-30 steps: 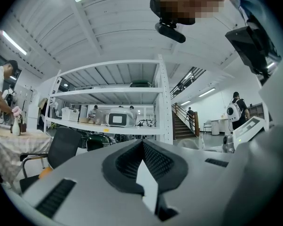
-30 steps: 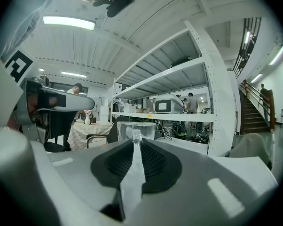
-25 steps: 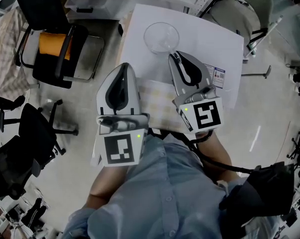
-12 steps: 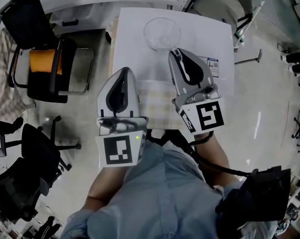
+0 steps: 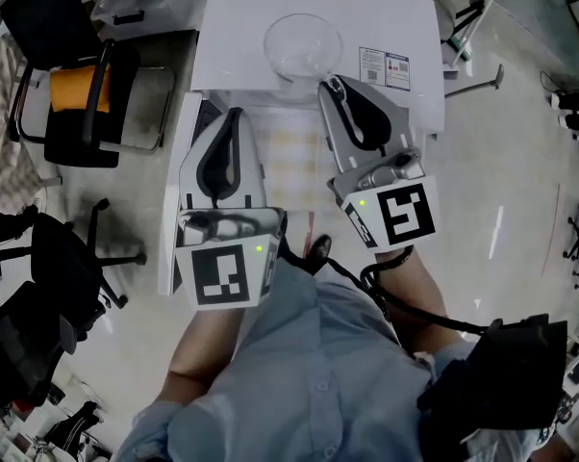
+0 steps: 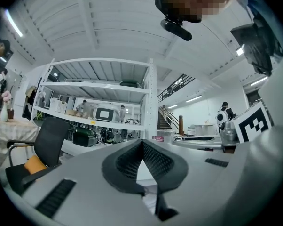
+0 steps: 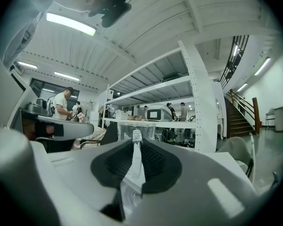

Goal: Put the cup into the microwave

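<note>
A clear glass cup (image 5: 304, 46) hangs over the white flat top of the microwave (image 5: 405, 17) in the head view. My right gripper (image 5: 330, 85) is shut on the cup's handle. In the right gripper view the handle runs up between the black pads (image 7: 153, 161), with the cup (image 7: 148, 128) just beyond my right gripper (image 7: 137, 142). To the left, beside a white panel (image 5: 174, 210) that juts from the microwave's front left corner like an open door, my left gripper (image 5: 234, 114) is shut and empty. Nothing shows between the pads of the left gripper (image 6: 142, 142).
A checked cloth (image 5: 289, 157) lies below and between the two grippers. Black office chairs, one with an orange cushion (image 5: 73, 89), stand at the left. White shelving (image 6: 99, 86) with equipment fills the background of both gripper views, and people stand far off.
Both grippers have moved forward toward the microwave, the right one carrying the cup. The cup now hangs over the microwave's top, and the white panel at the left has come into view.
</note>
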{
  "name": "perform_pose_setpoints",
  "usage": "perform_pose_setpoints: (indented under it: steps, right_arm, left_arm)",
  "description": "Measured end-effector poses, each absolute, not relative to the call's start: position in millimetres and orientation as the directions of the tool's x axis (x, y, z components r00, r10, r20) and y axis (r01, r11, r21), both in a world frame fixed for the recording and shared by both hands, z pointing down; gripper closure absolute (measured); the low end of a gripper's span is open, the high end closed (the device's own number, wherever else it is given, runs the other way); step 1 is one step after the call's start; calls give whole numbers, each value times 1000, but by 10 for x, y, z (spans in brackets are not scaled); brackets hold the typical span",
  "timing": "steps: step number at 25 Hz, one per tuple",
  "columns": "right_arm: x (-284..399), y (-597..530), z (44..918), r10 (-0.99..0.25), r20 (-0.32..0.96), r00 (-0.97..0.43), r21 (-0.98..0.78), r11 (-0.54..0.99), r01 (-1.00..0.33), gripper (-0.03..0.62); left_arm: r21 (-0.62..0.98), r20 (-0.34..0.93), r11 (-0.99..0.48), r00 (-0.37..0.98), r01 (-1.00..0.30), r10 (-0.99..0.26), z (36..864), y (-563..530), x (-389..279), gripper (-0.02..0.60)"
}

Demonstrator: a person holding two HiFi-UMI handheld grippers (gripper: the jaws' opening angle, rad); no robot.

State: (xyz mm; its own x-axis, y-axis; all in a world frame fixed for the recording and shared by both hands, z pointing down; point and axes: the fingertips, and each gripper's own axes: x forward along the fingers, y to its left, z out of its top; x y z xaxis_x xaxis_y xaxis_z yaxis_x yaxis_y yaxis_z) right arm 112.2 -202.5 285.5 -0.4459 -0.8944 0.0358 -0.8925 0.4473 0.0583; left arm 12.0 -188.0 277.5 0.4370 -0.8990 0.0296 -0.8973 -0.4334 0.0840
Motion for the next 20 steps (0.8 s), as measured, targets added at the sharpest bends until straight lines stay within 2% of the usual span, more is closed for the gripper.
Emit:
perform_pose_setpoints:
  steps: [5,20]
  right_arm:
    - [1129,-1640,2867,-886,36,-463,62,465,-883,556]
    - [1116,-928,2917,-871,23,-490,69,491,-869,556]
  left_arm:
    - [85,8,-388,390,-918,-921,2732,-1541,50,581]
    - [82,-27,-373,372,-924,-928,2715,-821,92,581]
